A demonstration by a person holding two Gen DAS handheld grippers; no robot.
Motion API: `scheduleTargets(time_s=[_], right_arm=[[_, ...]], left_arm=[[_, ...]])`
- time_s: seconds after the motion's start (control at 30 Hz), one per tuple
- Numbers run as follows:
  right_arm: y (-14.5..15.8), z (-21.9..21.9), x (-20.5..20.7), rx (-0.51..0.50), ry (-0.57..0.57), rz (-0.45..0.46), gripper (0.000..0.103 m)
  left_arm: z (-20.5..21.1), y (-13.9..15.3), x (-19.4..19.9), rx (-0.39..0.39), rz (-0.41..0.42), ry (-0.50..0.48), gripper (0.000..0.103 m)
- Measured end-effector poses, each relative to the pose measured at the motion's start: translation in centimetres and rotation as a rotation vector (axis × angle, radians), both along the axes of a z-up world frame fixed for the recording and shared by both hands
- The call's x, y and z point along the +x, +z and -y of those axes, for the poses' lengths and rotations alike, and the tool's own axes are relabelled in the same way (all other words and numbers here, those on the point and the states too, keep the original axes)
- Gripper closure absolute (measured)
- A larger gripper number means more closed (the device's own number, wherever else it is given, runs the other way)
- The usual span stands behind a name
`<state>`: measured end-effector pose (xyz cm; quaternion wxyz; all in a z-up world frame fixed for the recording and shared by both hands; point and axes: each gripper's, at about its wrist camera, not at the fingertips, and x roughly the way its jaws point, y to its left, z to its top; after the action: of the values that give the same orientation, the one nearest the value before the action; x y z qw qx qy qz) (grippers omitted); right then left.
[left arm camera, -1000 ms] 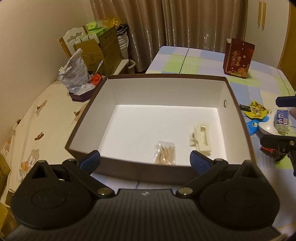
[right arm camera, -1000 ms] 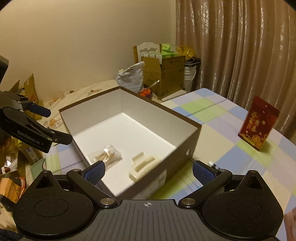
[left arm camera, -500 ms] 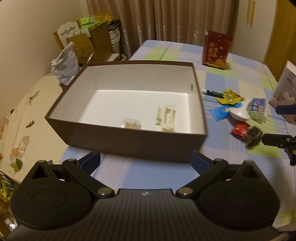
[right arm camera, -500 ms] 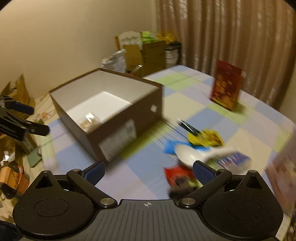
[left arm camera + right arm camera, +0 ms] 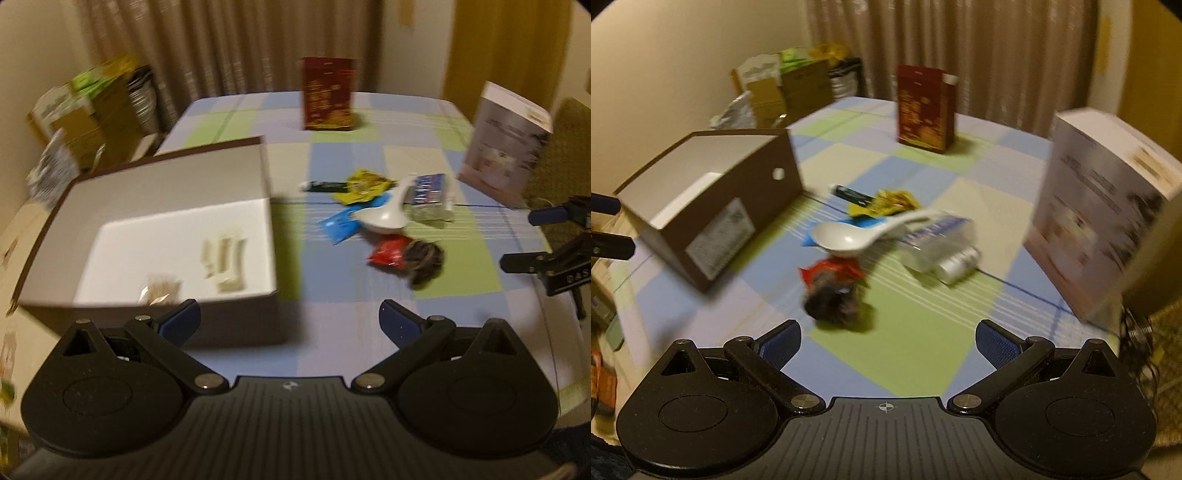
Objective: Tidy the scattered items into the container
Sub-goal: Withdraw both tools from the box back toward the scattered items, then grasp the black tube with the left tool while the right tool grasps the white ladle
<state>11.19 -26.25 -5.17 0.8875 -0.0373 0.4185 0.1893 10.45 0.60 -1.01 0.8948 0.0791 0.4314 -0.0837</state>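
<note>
The brown box (image 5: 236,328) with a white inside stands at the table's left; it also shows in the right wrist view (image 5: 713,221). It holds a cream plastic piece (image 5: 225,258) and a small packet of sticks (image 5: 160,293). Scattered items lie to its right: a white spoon (image 5: 857,236), a red packet (image 5: 834,269), a dark bundle (image 5: 831,306), a yellow packet (image 5: 890,201), a blue packet (image 5: 338,223), a dark pen (image 5: 851,194) and a battery pack (image 5: 938,247). My left gripper (image 5: 290,319) is open and empty by the box's near corner. My right gripper (image 5: 886,341) is open and empty, just short of the dark bundle.
A red carton (image 5: 925,107) stands at the table's back and a tall white box (image 5: 1097,210) at the right. Cardboard boxes and bags (image 5: 85,125) are piled beyond the table's left edge. Both views are blurred by motion.
Both grippers have swung right, away from the box and toward the scattered items. The right gripper has come close to the dark bundle. Both stayed open.
</note>
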Motion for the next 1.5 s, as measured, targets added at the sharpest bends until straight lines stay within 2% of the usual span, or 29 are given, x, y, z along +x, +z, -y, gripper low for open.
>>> scheduleTargets(time_s=[0.3, 0.53, 0.77, 0.97, 1.03, 1.1, 1.17, 1.23, 1.33, 1.4, 1.5], right_arm=[[-1.1, 3.1, 2.1, 0.006, -0.142, -0.035, 0.0], [-1.8, 3.5, 4.7, 0.026, -0.211, -0.041, 0.0], [-3.3, 3.0, 7.6, 0.032, -0.26, -0.079, 0.0], [-4.4, 3.1, 9.4, 0.096, -0.375, -0.121, 0.0], [-4.6, 3.4, 9.6, 0.136, -0.415, -0.134, 0.0], [-4.9, 3.7, 9.8, 0.165, -0.457, -0.148, 0.0], [-5.0, 3.8, 9.9, 0.178, -0.495, -0.162, 0.0], [-5.0, 4.0, 9.8, 0.191, -0.524, -0.167, 0.0], [-5.0, 4.3, 9.5, 0.196, -0.56, -0.168, 0.0], [-5.0, 4.5, 9.3, 0.197, -0.584, -0.17, 0.0], [-5.0, 4.8, 8.9, 0.205, -0.613, -0.173, 0.0]], left_arm=[[3.5, -0.4, 5.1, 0.049, 0.001, -0.242, 0.002], [5.5, -1.1, 10.6, 0.126, 0.021, -0.51, 0.003], [6.1, -2.9, 17.8, 0.193, -0.021, -0.774, 0.005], [7.4, -5.7, 22.8, 0.309, -0.072, -0.988, 0.016], [7.9, -6.8, 24.2, 0.358, -0.102, -1.071, 0.025], [8.3, -7.6, 25.4, 0.399, -0.126, -1.135, 0.038], [8.9, -8.3, 26.5, 0.434, -0.14, -1.196, 0.039], [9.4, -9.0, 27.6, 0.452, -0.158, -1.245, 0.041], [10.2, -10.5, 28.8, 0.482, -0.214, -1.307, 0.053], [10.7, -11.7, 29.3, 0.523, -0.24, -1.341, 0.066], [11.3, -13.6, 29.7, 0.567, -0.272, -1.375, 0.073]])
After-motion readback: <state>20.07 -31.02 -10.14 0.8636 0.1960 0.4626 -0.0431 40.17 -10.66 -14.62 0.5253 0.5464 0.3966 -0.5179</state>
